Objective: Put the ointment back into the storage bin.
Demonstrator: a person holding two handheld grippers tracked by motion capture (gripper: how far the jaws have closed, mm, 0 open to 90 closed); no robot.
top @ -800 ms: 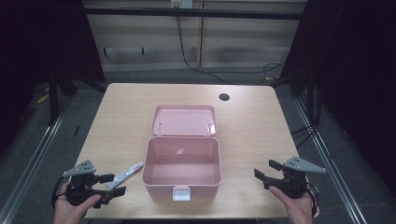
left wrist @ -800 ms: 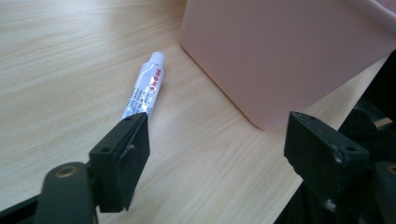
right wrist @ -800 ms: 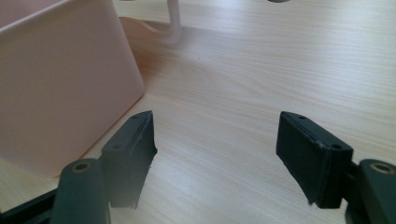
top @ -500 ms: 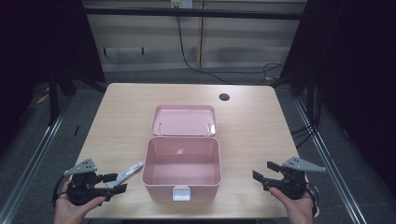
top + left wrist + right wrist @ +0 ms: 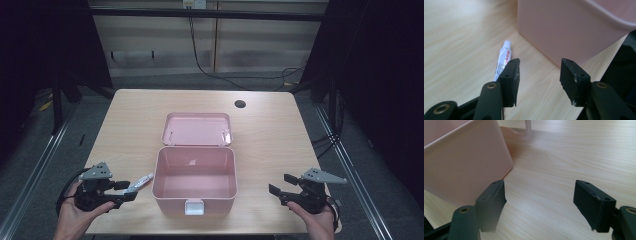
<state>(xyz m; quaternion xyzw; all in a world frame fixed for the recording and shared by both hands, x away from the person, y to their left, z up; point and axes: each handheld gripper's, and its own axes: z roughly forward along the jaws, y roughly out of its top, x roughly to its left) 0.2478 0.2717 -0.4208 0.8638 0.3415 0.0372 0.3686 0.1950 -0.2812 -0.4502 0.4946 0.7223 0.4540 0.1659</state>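
Note:
A pink box (image 5: 195, 197) stands open near the table's front edge, empty inside, with its lid (image 5: 197, 130) folded back flat behind it. A small white tube (image 5: 140, 182) lies on the table against the box's left side. My left gripper (image 5: 127, 190) is open just short of the tube. In the left gripper view the tube (image 5: 504, 56) runs out from behind the left jaw, beside the box wall (image 5: 574, 27), and nothing is between the jaws of the gripper (image 5: 539, 72). My right gripper (image 5: 282, 183) is open and empty, to the right of the box.
The wooden table (image 5: 270, 135) has a round cable hole (image 5: 240, 104) at the back. The box has a white latch (image 5: 194, 206) on its front. In the right gripper view, the box wall (image 5: 461, 162) stands left of the open gripper (image 5: 540, 195) over bare wood.
My left gripper has edged a little forward and right, towards the tube. The right gripper, the box and the tube have stayed where they were.

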